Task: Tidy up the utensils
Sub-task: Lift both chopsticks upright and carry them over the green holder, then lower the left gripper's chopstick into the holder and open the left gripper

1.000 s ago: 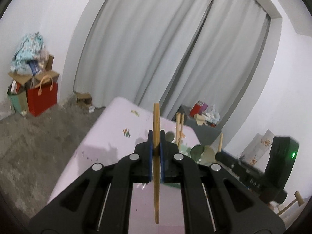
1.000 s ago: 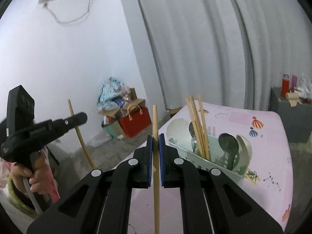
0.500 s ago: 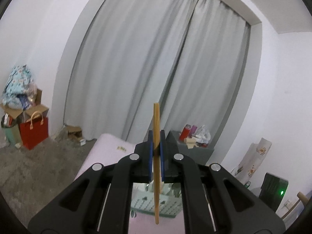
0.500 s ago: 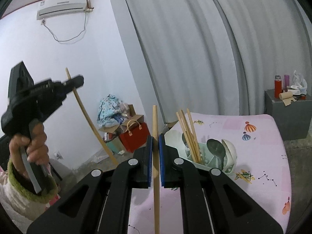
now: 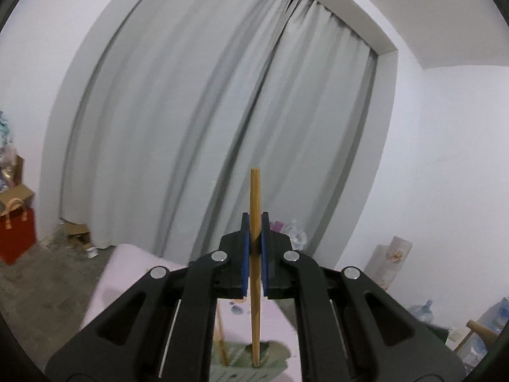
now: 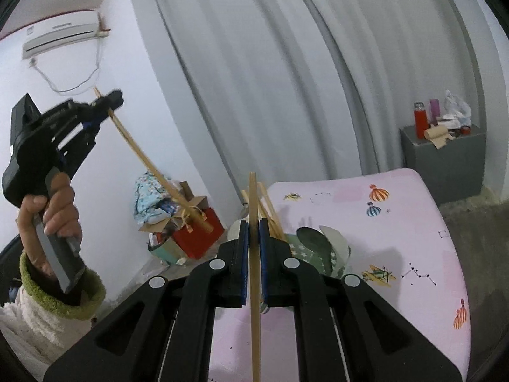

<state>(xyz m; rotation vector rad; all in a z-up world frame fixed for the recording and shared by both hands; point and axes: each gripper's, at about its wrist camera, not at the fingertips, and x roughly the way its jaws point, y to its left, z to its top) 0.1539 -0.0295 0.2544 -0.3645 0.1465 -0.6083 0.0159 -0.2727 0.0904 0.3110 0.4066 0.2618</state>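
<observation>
- The left gripper (image 5: 254,254) is pinched on a chopstick (image 5: 254,254), which stands upright between its blue pads. In the right wrist view the same gripper (image 6: 105,108) is held high by the person's hand (image 6: 52,210), and its stick slants down toward the table.
- Change: a second ago the left view looked across the pink table with the holder ahead. Now it shows mostly curtain (image 5: 222,111), with only the table's near edge (image 5: 127,270) and the holder (image 5: 248,359) low in the picture. The left gripper has gone up and levelled out, taking its stick along.
- The right gripper (image 6: 253,254) is also clamped on a chopstick (image 6: 254,286), which runs straight up through its jaws. Its view has shifted only a little: the holder (image 6: 318,248) sits closer behind the fingertips than before.
- The green holder is near the table's left edge in the right view. It already carries a bundle of chopsticks (image 6: 270,213) and some spoons (image 6: 311,238).
- Neither grip has changed, and both sticks are out of the holder and clear of the table.
- Meaning, as I judge it: both sticks are in transit. The left one seems raised so its lower end can clear the rim and drop in from above. The right one waits close by.
- Risk: the holder is crowded, so a slanted stick may catch on those already in it.
</observation>
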